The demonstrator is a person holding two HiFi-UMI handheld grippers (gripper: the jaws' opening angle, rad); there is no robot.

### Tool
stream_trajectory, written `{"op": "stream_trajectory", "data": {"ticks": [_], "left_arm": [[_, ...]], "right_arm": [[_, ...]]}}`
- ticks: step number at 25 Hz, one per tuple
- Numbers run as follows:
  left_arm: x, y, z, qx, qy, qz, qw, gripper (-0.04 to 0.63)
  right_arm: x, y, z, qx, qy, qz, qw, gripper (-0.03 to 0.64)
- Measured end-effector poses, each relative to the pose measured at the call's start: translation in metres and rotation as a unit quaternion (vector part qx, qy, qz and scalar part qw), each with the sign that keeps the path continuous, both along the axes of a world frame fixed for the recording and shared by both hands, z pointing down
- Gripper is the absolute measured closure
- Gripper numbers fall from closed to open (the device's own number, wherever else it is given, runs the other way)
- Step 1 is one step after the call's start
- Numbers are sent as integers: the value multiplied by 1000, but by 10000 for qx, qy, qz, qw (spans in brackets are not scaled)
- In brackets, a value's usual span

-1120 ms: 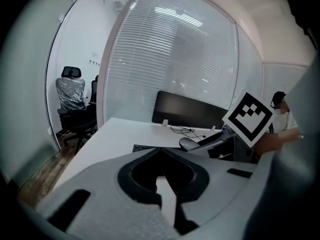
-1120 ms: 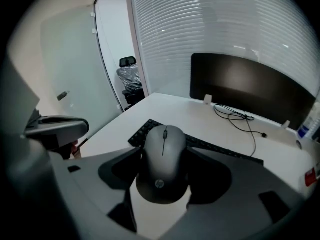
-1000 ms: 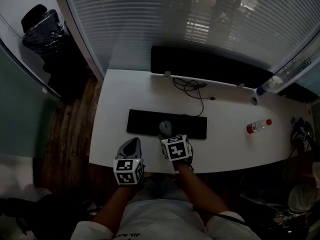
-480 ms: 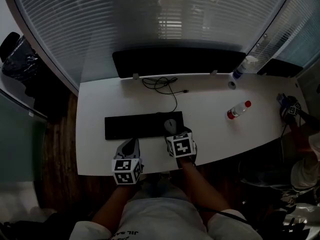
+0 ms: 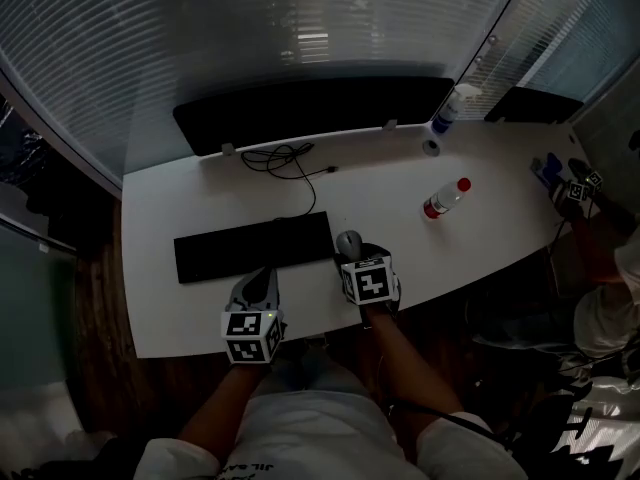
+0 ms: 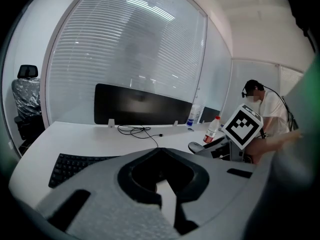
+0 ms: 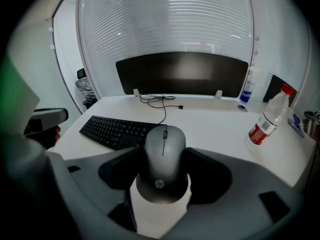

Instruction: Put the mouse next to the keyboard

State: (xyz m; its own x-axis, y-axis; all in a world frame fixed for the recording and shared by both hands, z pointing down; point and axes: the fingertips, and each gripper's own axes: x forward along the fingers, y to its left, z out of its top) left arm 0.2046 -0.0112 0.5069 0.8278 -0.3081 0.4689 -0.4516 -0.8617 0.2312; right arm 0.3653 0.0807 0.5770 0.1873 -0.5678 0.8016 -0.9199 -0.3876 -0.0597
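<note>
A black keyboard [image 5: 255,246] lies across the white desk [image 5: 480,238]. A grey mouse [image 5: 349,242] is just off the keyboard's right end, close above the desk or on it; I cannot tell which. My right gripper [image 5: 352,254] is shut on it. In the right gripper view the mouse [image 7: 162,164] fills the gap between the jaws of my right gripper [image 7: 165,151], which clasp its two sides. My left gripper [image 5: 256,284] hangs over the desk's near edge, in front of the keyboard, with its tips together and nothing in them. The left gripper [image 6: 160,151] looks out past the keyboard [image 6: 75,165].
A dark monitor [image 5: 310,108] stands at the back with a loose black cable [image 5: 285,158] before it. A red-capped bottle [image 5: 443,198] lies to the right of the mouse, and another bottle [image 5: 448,108] stands by the monitor's right end. A person [image 5: 600,258] sits at the far right.
Both grippers have moved right along the desk. The mouse went with the right gripper, from on top of the keyboard's middle to just past its right end.
</note>
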Motion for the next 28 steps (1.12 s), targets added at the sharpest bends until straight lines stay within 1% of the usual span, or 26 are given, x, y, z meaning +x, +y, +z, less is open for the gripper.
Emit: {"op": "stream_trajectory", "data": {"ticks": [5,10,14,18,23,26,28], "left_arm": [[24,17,1,-6,1,112,9999,591],[43,25,2,76,-60,265,9996,591],[51,22,5,120,-133,236,9996,591],[59,21,17,173,-160,207,9995,591],[64,20,25,114,-255,207,9994,591],[62,24,29,16,-275,178,9995,591],[60,24,31,0,-295,165,9994,591]], "right_arm": [[23,22,8,-52,-12,140,9999,327],[35,28,20,-93,-92,226,9997,327],[40,24,38,-96,-155,198,9996,327],[49,23,60,-221,-142,164,9995,327],[56,16,78,-241,-181,224,9993,327],[63,13,90,-322,-143,197,9992,327],[61,11,91,-332,-202,222,9990,327]]}}
